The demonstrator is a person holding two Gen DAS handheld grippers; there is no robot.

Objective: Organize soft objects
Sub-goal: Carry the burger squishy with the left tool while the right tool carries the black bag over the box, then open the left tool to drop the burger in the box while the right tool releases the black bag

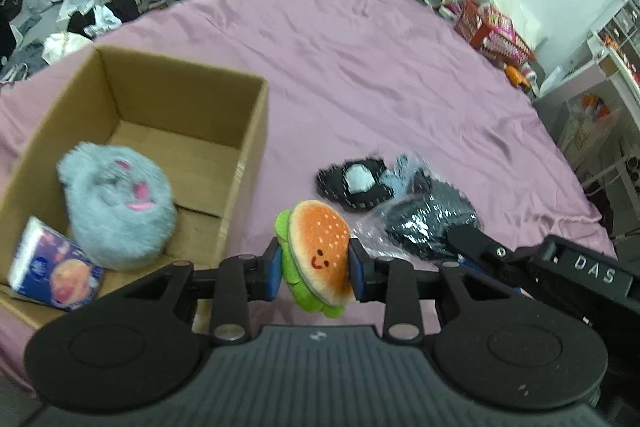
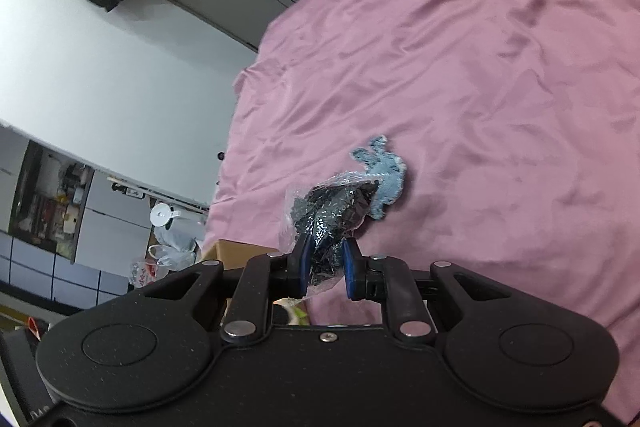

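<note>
The cardboard box [image 1: 248, 115] at the left of the frame already holds a grey fluffy toy [image 1: 116, 203] and a tissue pack [image 1: 56, 271]. The left gripper [image 1: 314, 267] clamps a burger plush [image 1: 316, 251] low in the centre, beside the box. The right gripper [image 2: 324, 267] pinches a bagged dark item [image 2: 332, 215]. A black-and-white piece [image 1: 352, 183] lies on the pink sheet [image 1: 400, 67], unpacked.

Smiling burger plush [image 1: 318, 255] upright, just beside grey fluffy plush [image 1: 116, 203] in box [image 1: 248, 131]

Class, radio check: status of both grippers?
Left gripper shut on burger plush. Right gripper shut on bagged dark item. Box path unobstructed.
</note>
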